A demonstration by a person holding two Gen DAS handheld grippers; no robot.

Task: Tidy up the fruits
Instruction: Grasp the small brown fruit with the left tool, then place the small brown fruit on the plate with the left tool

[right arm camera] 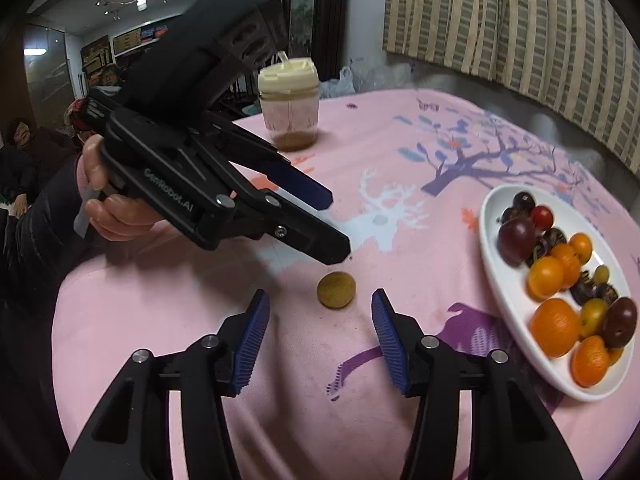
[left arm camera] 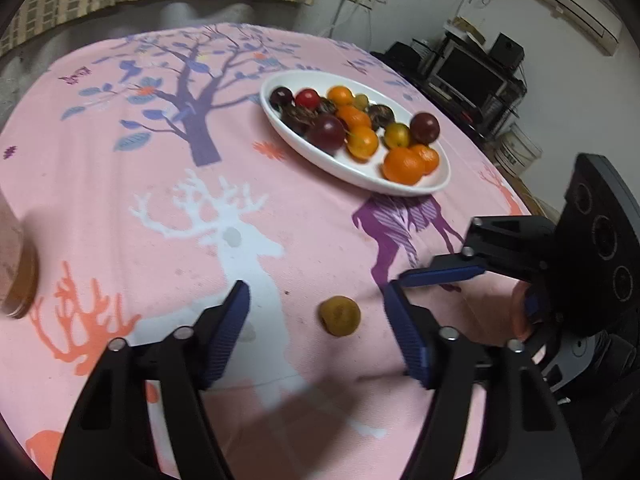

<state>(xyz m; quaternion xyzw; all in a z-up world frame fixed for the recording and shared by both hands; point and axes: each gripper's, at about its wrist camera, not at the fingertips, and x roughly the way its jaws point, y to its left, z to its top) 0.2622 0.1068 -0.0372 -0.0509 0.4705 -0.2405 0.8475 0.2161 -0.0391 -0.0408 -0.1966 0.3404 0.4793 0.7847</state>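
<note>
Left wrist view is showing the left gripper (left arm camera: 318, 320) low in the frame, its blue ribbed pads standing apart with nothing pressed between them. A small brownish-yellow fruit (left arm camera: 339, 315) is lying on the pink tablecloth (left arm camera: 120, 184) in the gap between these pads, nearer to the right one, touching neither. At the right edge of the frame the right gripper (left arm camera: 394, 280) is coming in, and its blue tip is sitting just beside the left gripper's right pad; whether they touch I cannot tell, because this part is a little blurred. In the upper middle a white oval plate (left arm camera: 440, 184) is holding oranges, dark plums and small red and yellow fruits. A jar (left arm camera: 18, 272) is partly showing at the left edge.

Right wrist view is showing the right gripper (right arm camera: 320, 320) at the bottom, its jaws also parted and gripping nothing. The same small fruit (right arm camera: 336, 290) is lying just beyond its tips. The left gripper (right arm camera: 336, 224), held by a hand (right arm camera: 116, 208) in a dark sleeve, is pointing down from the upper left toward the fruit. The plate (right arm camera: 492, 280) is sitting at the right, well apart from the loose fruit.
</note>
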